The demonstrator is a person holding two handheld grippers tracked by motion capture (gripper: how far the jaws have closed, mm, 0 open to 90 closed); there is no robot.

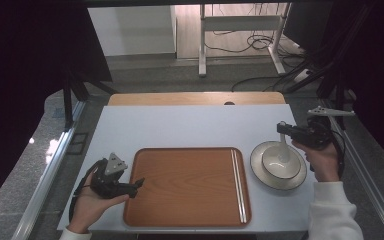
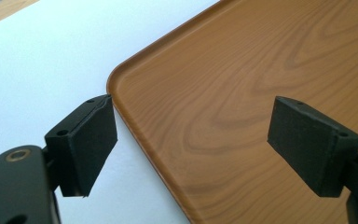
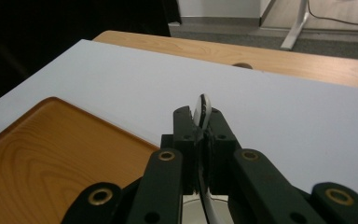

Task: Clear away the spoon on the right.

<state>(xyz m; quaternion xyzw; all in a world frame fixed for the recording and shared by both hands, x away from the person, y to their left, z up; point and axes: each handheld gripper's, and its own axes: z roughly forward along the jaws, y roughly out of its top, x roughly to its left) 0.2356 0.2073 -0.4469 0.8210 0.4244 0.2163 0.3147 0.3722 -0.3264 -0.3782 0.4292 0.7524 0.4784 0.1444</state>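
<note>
My right gripper is shut on the handle of a white spoon, which hangs down into a white bowl on a dark-rimmed plate. In the right gripper view the spoon's handle end sticks up between the closed jaws of my right gripper. My left gripper rests at the left edge of a wooden tray, open and holding nothing. In the left gripper view my left gripper has its jaws wide apart over the tray's corner.
Two pale chopsticks lie along the tray's right side. The tray and plate sit on a white mat over a wooden table. A metal rail runs along the left, and a white desk frame stands beyond.
</note>
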